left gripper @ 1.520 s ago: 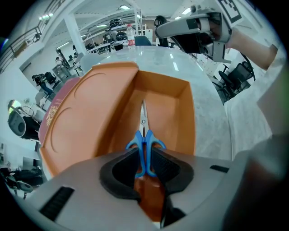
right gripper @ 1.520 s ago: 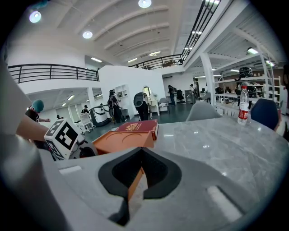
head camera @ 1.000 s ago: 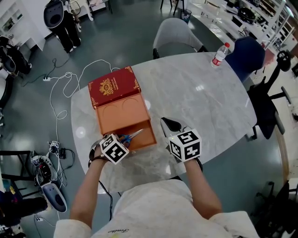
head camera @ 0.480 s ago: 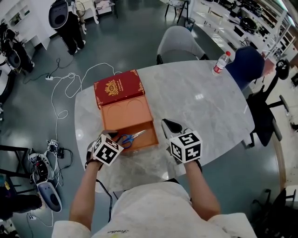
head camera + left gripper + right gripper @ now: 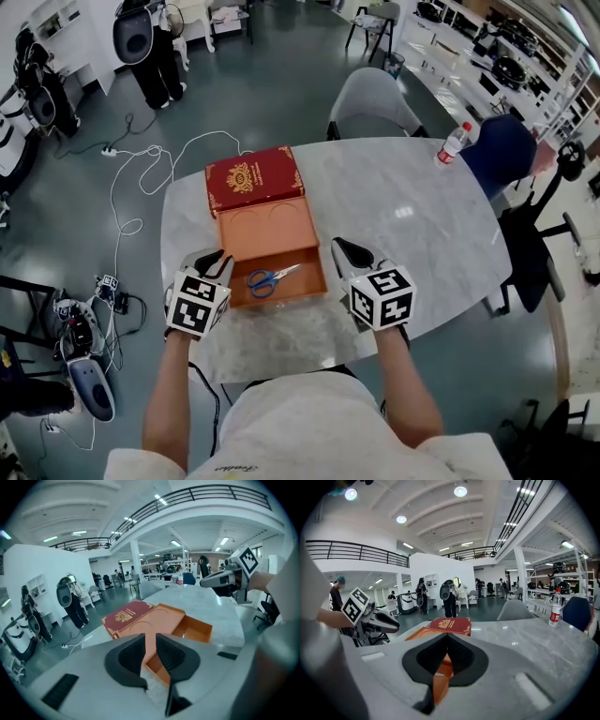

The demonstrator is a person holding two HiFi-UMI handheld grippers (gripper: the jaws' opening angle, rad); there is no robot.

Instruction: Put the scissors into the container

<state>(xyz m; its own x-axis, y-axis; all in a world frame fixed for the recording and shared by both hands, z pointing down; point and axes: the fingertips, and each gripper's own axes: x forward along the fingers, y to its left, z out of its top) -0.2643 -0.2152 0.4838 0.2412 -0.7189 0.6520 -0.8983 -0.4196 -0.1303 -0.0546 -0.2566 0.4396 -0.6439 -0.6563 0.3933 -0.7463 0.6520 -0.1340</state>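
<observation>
Orange container [image 5: 267, 228] open on marble table [image 5: 412, 220], red lid [image 5: 255, 178] laid back on far side. Scissors [image 5: 272, 278] flat in near compartment, blue handles left, blades pointing right, touching neither tongs.

Left tongs [image 5: 214, 263] just beside container's left wall, slightly parted, nothing between. Right tongs [image 5: 343, 251] just beside right wall, pressed together, empty.

Step, as judged: placing done, task as worded complete or nearly so. Left to do, if anything: drawing both tongs clear. Next move undemanding: up and outward, minding container walls on either side.

Edges: container toward table's left-front part, left tongs close to left rim, near rim just under both forearms. Open room wide to right and beyond, across bare marble. Bottle [image 5: 451, 146] well apart at far right rim. Cables [image 5: 141, 178] on floor to left, below table level.
</observation>
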